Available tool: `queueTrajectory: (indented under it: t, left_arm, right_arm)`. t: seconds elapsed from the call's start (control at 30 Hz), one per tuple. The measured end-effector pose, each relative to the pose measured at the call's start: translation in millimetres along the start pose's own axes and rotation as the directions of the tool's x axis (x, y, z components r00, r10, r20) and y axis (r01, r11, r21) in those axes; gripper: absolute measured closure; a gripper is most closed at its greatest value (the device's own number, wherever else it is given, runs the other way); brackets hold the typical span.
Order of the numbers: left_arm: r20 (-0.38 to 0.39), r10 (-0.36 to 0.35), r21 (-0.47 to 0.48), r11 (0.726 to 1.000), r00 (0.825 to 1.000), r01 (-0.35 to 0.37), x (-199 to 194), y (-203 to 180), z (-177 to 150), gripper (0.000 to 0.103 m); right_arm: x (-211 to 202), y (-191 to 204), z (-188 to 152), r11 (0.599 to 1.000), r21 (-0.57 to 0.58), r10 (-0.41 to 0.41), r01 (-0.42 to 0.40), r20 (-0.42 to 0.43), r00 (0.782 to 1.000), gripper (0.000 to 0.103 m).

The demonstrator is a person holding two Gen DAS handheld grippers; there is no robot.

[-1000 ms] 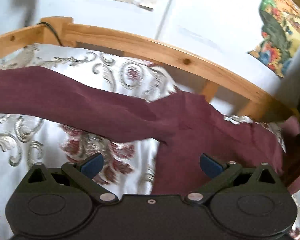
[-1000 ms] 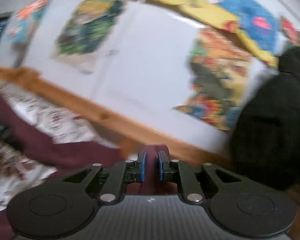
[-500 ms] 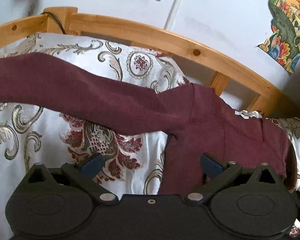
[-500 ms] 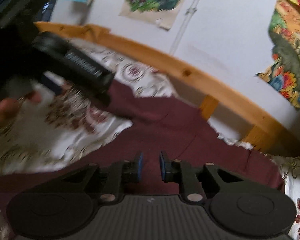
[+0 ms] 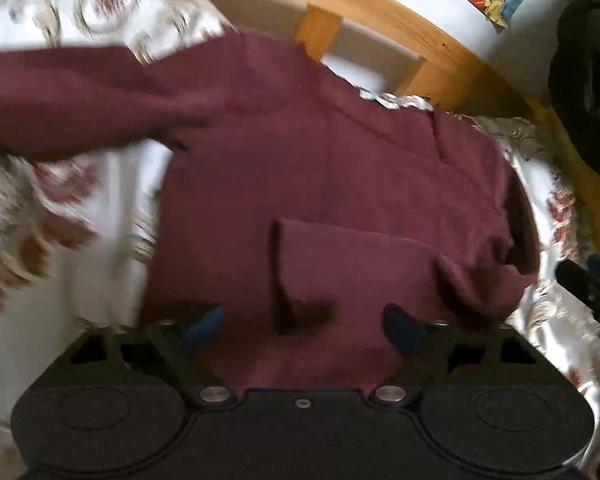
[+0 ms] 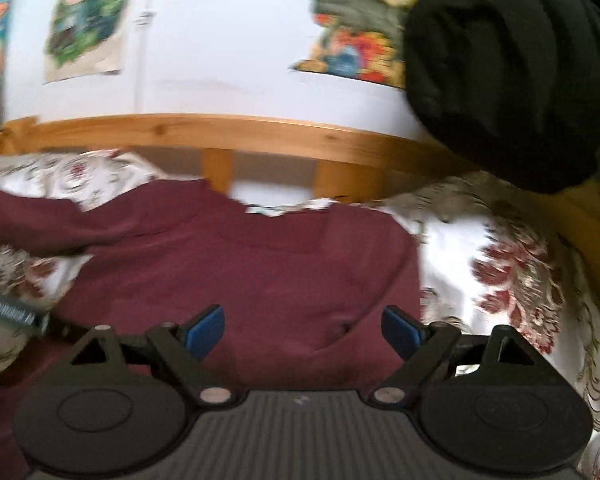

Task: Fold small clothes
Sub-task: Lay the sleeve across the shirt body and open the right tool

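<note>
A maroon long-sleeved top [image 5: 300,168] lies on the patterned bedspread [image 5: 80,220]. One sleeve stretches out to the left; the other is folded across the body, lower right in the left wrist view. My left gripper [image 5: 304,324] is open and empty just above the top's body. The top also shows in the right wrist view [image 6: 260,264]. My right gripper [image 6: 304,328] is open and empty over the top's lower right part. Both views are blurred.
A wooden bed rail [image 5: 400,20] runs along the far side, also in the right wrist view [image 6: 220,132], with a white wall and posters behind. A black bundle of cloth [image 6: 508,68] sits at the right end of the rail. The other gripper's edge shows at far right [image 5: 588,296].
My right gripper has opened and let the sleeve go; the sleeve now lies folded across the top's body. My left gripper has moved right, over the body. Both views have swung right.
</note>
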State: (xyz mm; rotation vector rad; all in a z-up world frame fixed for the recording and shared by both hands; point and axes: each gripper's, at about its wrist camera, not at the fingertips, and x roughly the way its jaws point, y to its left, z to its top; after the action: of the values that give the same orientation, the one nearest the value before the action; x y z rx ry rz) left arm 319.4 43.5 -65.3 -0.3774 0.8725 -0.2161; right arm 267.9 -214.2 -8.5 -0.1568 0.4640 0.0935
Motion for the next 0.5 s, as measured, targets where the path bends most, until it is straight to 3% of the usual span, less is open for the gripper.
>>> queueTrajectory:
  t: [0.1,0.2,0.27,0.33,0.5]
  left_arm:
    - [0.021,-0.045,-0.05,0.998,0.999,0.046,11,1,-6,0.039]
    - [0.052,0.003,-0.021,1.0,0.999,-0.002,16,-2,-9,0.064]
    - [0.06,0.002,-0.034,0.999,0.998,0.0,15,0,-9,0.086]
    - [0.071,0.001,-0.063,0.998,0.997,0.004,11,6,-8,0.094]
    - [0.164,-0.033,-0.069,0.997,0.986,0.045,-17,2,-9,0.096]
  right_arm:
    - [7,-14,-2,0.999,0.031,-0.033,0.033,-0.006,0.999,0.014]
    - [10,-24,-2,0.996,0.078,-0.033,0.035,-0.016,0.999,0.014]
    - [9,-27,-1,0.996,0.081,-0.042,0.043,-0.01,0.999,0.013]
    - [11,-29,-1,0.995,0.079,-0.057,0.057,-0.004,0.998,0.012]
    - [10,-35,-1,0.991,0.103,-0.088,0.087,0.004,0.996,0.012]
